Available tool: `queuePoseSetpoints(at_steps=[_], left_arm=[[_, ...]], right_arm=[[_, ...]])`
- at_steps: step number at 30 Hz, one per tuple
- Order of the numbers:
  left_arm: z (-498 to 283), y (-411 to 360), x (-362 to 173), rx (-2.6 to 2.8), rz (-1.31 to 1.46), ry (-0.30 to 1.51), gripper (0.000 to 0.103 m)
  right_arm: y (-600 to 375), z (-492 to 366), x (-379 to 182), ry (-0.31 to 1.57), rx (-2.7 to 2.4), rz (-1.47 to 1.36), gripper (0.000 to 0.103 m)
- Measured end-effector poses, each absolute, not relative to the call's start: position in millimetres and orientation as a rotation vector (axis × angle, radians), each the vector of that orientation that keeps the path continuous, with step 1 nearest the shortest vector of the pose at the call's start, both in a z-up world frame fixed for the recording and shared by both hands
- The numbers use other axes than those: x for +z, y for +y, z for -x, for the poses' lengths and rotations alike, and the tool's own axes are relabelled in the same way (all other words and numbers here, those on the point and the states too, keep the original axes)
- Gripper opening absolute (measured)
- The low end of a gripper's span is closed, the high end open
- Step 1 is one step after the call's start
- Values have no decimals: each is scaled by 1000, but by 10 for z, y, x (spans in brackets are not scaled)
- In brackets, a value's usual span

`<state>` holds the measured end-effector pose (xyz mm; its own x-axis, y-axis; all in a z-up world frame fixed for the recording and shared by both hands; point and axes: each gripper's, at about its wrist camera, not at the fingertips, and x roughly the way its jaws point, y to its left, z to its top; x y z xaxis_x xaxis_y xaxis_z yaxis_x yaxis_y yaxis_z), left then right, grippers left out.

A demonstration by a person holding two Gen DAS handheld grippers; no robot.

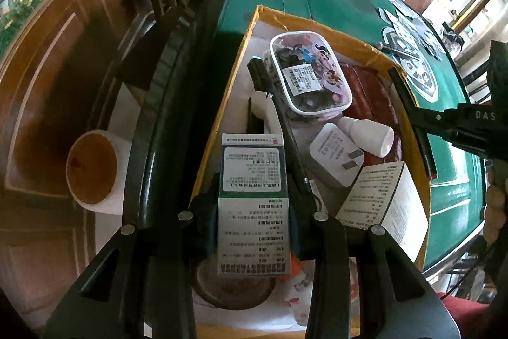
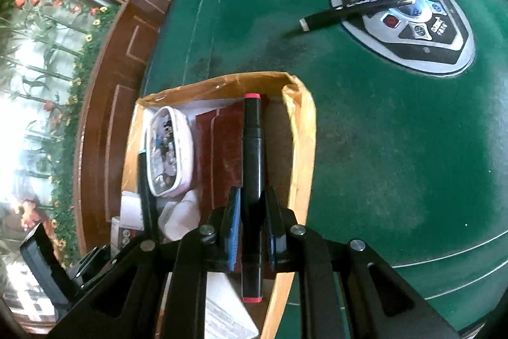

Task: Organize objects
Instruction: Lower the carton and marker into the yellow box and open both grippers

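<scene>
The left tool (image 1: 254,218) is clamped on a light, crushable medicine carton (image 1: 254,205) at its flat sides, over the box (image 1: 412,123). The right tool (image 2: 252,231) grips a rigid, smooth marker (image 2: 252,167) mid-barrel; it is likely to slip if loosened.

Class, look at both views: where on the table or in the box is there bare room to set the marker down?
Bare felt lies right of the box, below the round panel. Inside the box, the red cloth beside the pouch is the only free patch; the charger, bottle and leaflet crowd the rest.

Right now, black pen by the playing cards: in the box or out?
Out. The black pen lies on the green table, across its centre panel, beyond the cardboard box.
</scene>
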<state>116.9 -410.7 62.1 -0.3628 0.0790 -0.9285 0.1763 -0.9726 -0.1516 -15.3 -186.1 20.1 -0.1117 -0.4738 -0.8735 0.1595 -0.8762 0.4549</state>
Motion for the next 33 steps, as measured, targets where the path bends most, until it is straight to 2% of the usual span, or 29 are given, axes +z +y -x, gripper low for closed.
queuePoseSetpoints(at_steps=[28, 29, 33], left_arm=[[-1187, -3944, 611, -2485, -1726, 241, 36], [-1192, -3926, 617, -2482, -1722, 238, 39], [-1234, -3851, 679, -2481, -1690, 241, 63]], right_arm=[[-1793, 156, 249, -294, -2091, -1741, 14], [-1786, 142, 267, -288, -2089, -1733, 14], [-1761, 76, 328, -265, -2073, -1706, 14]])
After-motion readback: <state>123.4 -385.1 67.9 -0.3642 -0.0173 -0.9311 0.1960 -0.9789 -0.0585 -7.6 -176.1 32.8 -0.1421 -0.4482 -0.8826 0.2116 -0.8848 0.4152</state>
